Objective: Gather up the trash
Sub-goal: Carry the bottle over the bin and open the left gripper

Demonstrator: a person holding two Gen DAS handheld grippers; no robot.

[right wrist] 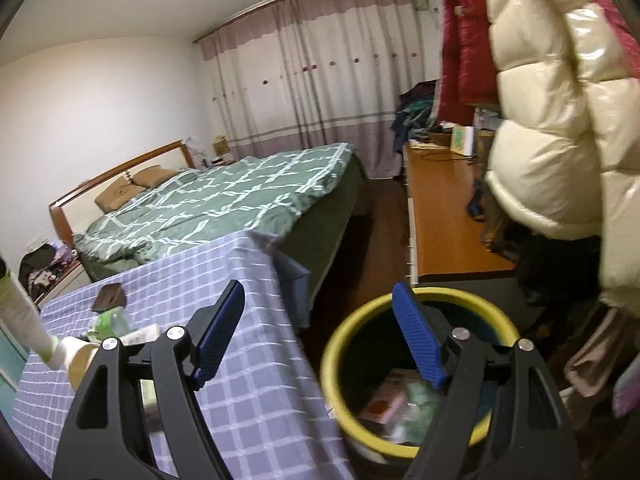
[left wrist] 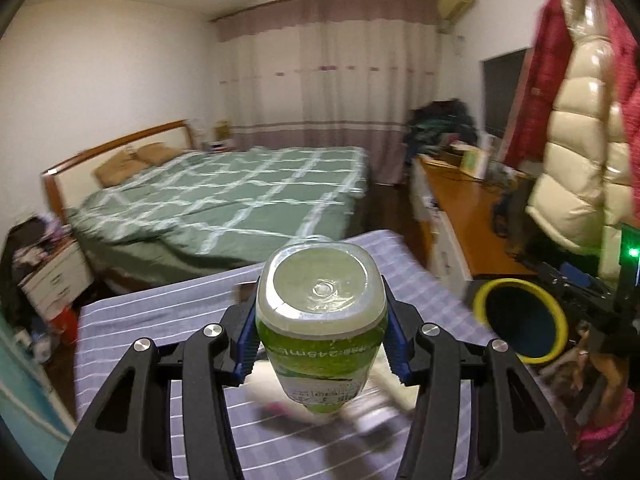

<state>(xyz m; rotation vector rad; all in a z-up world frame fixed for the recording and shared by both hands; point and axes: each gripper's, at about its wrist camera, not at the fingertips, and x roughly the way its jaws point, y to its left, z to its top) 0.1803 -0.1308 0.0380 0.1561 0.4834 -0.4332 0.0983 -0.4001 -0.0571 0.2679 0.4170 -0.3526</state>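
My left gripper (left wrist: 322, 344) is shut on a green-labelled plastic bottle (left wrist: 322, 320), held bottom-forward above the purple checked table (left wrist: 160, 320). The same bottle shows at the left edge of the right wrist view (right wrist: 20, 312). My right gripper (right wrist: 318, 336) is open and empty, its right finger over the yellow-rimmed trash bin (right wrist: 400, 300), which stands on the floor right of the table and holds several wrappers (right wrist: 384, 400). The bin also shows in the left wrist view (left wrist: 520, 320). A crumpled green bottle (right wrist: 108, 322), a dark wallet-like item (right wrist: 109, 295) and blurred white litter (left wrist: 360, 400) lie on the table.
A bed with a green checked cover (right wrist: 224, 200) lies behind the table. A wooden desk (right wrist: 444, 216) runs along the right wall. A cream puffer jacket (right wrist: 560, 120) and a red garment (right wrist: 464, 40) hang close on the right, above the bin.
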